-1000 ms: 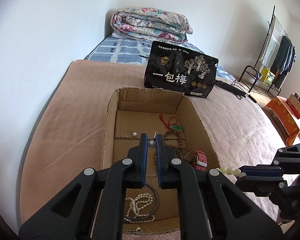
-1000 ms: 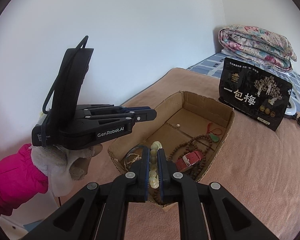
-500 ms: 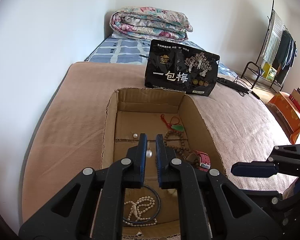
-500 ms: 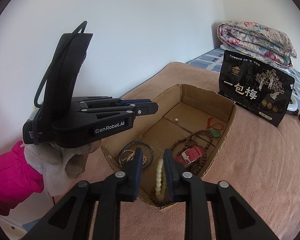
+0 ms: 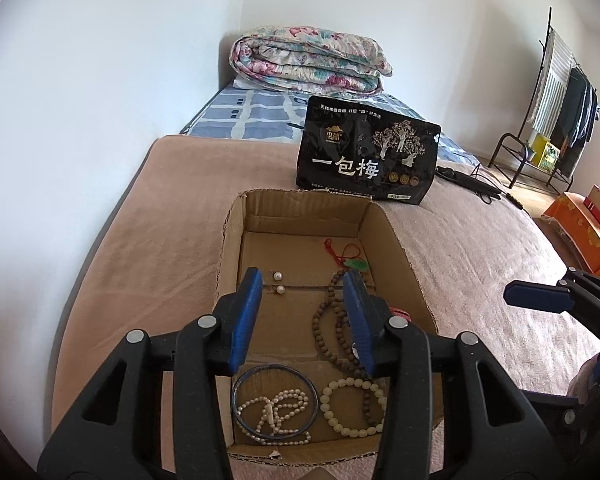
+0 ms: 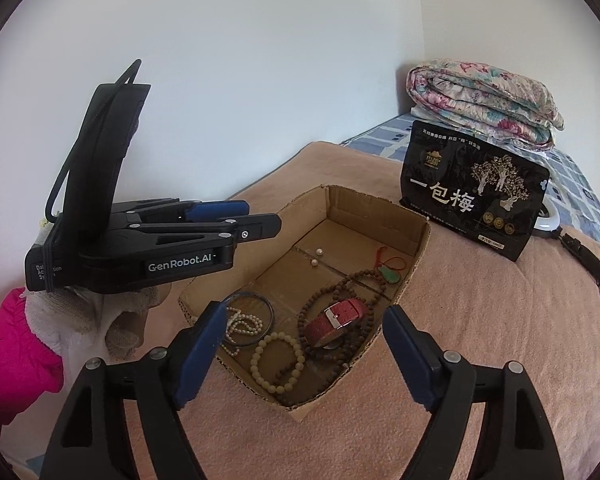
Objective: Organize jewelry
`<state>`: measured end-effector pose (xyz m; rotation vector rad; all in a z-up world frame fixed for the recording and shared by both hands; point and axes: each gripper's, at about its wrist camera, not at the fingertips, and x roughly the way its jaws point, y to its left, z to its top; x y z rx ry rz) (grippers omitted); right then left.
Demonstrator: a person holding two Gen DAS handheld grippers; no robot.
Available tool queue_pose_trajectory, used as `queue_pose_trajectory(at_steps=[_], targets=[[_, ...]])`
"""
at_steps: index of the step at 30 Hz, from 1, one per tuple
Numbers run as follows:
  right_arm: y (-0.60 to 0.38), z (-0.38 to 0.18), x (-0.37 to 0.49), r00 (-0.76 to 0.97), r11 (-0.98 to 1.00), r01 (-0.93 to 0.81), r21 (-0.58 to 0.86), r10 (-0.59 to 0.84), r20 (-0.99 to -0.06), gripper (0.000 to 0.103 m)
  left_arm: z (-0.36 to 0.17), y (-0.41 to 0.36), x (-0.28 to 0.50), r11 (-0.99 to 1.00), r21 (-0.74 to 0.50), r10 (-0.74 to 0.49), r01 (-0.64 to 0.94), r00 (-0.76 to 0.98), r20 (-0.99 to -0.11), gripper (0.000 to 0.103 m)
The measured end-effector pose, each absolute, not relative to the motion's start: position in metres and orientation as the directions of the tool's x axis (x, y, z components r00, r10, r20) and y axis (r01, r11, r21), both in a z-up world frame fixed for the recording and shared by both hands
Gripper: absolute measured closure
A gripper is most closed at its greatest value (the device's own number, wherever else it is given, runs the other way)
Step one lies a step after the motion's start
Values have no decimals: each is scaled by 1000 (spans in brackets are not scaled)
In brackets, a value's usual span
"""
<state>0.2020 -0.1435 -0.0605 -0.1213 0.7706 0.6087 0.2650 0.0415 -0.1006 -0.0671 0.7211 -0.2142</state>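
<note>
Both grippers, left and right, are held released above the jewelry-filled brown cardboard box, nothing grasped.

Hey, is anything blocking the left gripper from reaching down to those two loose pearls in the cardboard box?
Nothing visible does. The left gripper is open above the cardboard box, which has no lid, and the two pearls lie on bare cardboard. The brown bead string lies apart, to their right.

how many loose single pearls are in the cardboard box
2. Both lie on the floor of the cardboard box toward its far end, left of the red-corded green pendant: one pearl farther back, the other pearl just nearer. Others could hide under the beads.
</note>
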Motion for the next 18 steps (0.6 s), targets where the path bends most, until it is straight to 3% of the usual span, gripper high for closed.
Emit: queue_pose_trajectory(at_steps=[18], targets=[[-168,-17,170,668,874,-484,35,396,-630,2,-54,32,208,983,-99,-183,155,778,-600,59]])
